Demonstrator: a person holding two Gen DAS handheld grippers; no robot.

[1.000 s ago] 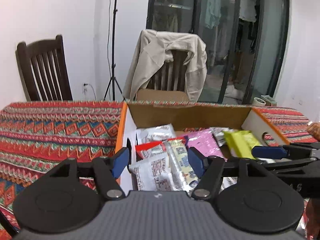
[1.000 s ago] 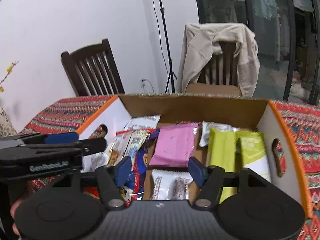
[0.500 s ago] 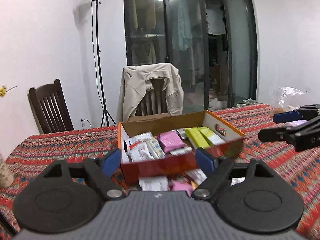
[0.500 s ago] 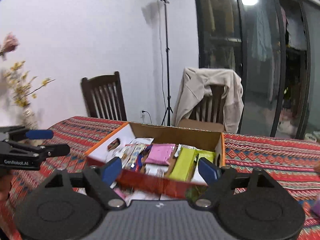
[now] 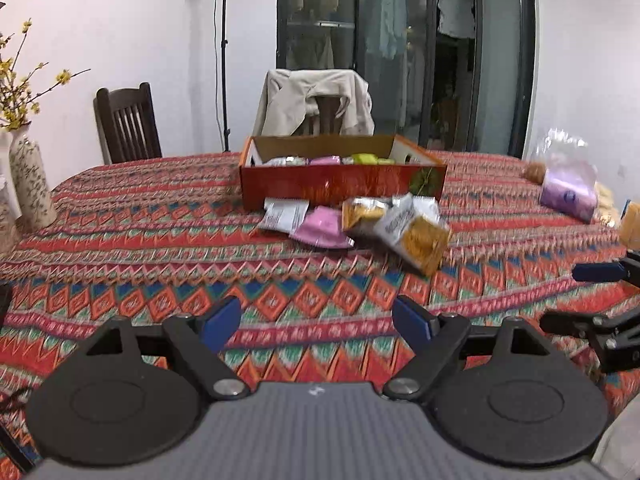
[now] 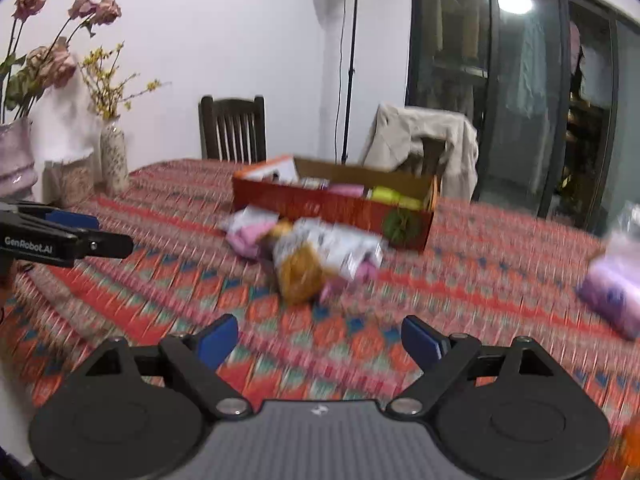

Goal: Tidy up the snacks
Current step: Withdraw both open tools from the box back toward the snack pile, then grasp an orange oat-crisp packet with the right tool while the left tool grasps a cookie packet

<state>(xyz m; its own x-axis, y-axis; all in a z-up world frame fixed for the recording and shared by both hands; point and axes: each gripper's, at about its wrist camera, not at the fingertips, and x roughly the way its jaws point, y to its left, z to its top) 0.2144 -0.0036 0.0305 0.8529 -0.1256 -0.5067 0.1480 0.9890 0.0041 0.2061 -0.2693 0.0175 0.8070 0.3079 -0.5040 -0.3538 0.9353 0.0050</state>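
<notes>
A red cardboard box [image 5: 340,186] [image 6: 320,205] stands mid-table on the patterned cloth, holding pink, yellow-green and white snack packets. Just in front of it lies a loose pile: a white packet [image 5: 284,214], a pink one [image 5: 322,232] and white-and-orange bags [image 5: 416,236], blurred in the right wrist view [image 6: 308,256]. My left gripper [image 5: 316,320] hangs open and empty well short of the pile. My right gripper [image 6: 320,340] is also open and empty, equally far back. Each gripper shows at the edge of the other's view, the right one [image 5: 580,296] and the left one [image 6: 100,232].
Vases with flowers [image 5: 30,184] [image 6: 114,160] stand at the table's left edge. A clear bag with a purple pack [image 5: 568,192] [image 6: 612,288] lies at the right. Behind the table are a dark chair [image 5: 128,124], a chair draped with a beige jacket [image 5: 316,104] and a lamp stand [image 6: 350,60].
Both grippers have pulled back from over the box to the near side of the table and opened wider. The box and the pile before it now sit far ahead.
</notes>
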